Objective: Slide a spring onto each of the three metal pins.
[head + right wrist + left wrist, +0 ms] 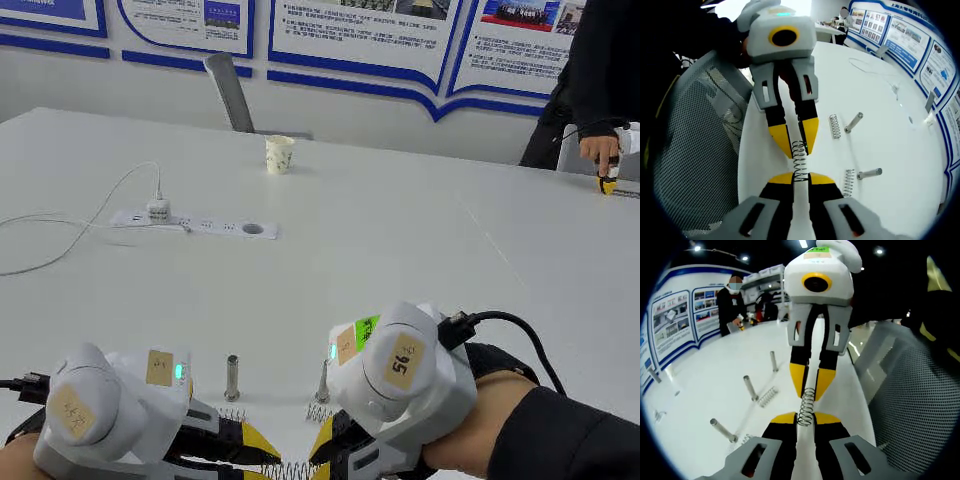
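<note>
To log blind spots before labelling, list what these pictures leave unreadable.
- Head view: thin coiled steel spring, cut off by the bottom edge.
- Head view: short grey metal pin, partly behind the white right gripper.
- Head view: blue-bordered wall posters, text too small to read.

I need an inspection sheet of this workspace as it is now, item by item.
Surface: white table, middle bare.
Job's things: three pins standing, none with a spring on it; two loose springs lying beside pins.
Clutter: cup, power strip.
Grippers: left gripper and right gripper each shut on one end of the held spring.
Cables: white cable into the strip; black cable on a gripper.
Surroundings: posters, chair, person at the far corner.
</note>
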The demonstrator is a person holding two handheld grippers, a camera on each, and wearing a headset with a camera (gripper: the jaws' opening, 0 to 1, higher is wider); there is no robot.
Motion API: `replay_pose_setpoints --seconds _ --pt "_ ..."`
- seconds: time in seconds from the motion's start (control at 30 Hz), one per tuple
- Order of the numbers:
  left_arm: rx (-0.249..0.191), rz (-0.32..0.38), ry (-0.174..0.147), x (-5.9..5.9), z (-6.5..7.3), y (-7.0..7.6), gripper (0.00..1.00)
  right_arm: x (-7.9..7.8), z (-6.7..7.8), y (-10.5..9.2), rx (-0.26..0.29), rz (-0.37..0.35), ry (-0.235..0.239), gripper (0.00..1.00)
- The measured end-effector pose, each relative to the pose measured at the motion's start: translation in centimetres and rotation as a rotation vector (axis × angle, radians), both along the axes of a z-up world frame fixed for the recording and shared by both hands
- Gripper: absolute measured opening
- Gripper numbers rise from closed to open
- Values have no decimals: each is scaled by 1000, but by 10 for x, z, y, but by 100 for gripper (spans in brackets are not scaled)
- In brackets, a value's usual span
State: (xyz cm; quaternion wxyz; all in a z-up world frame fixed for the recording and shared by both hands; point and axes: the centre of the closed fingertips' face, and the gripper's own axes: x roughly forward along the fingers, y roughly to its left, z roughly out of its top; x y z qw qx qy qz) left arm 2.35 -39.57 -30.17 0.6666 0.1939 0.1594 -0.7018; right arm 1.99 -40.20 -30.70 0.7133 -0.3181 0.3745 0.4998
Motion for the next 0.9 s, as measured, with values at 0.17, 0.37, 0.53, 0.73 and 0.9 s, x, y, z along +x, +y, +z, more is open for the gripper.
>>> replay_pose_setpoints --seconds 0.17,0.37,0.53,0.73,0.9 --pt "2 -11 -7 -1 -2 0 11 -1 -1 0 3 -1 2 12" --pt "0 -16 -3 -2 -1 1 11 -2 -1 1 6 0 4 12" --pt "-4 -20 0 -4 0 1 11 -2 -2 0 12 -3 8 14" --pt "-7 -25 2 -7 0 1 10 -4 -5 -1 10 -3 11 16" --pt "-21 -30 8 -9 3 -1 10 -4 -7 -3 7 -3 18 16"
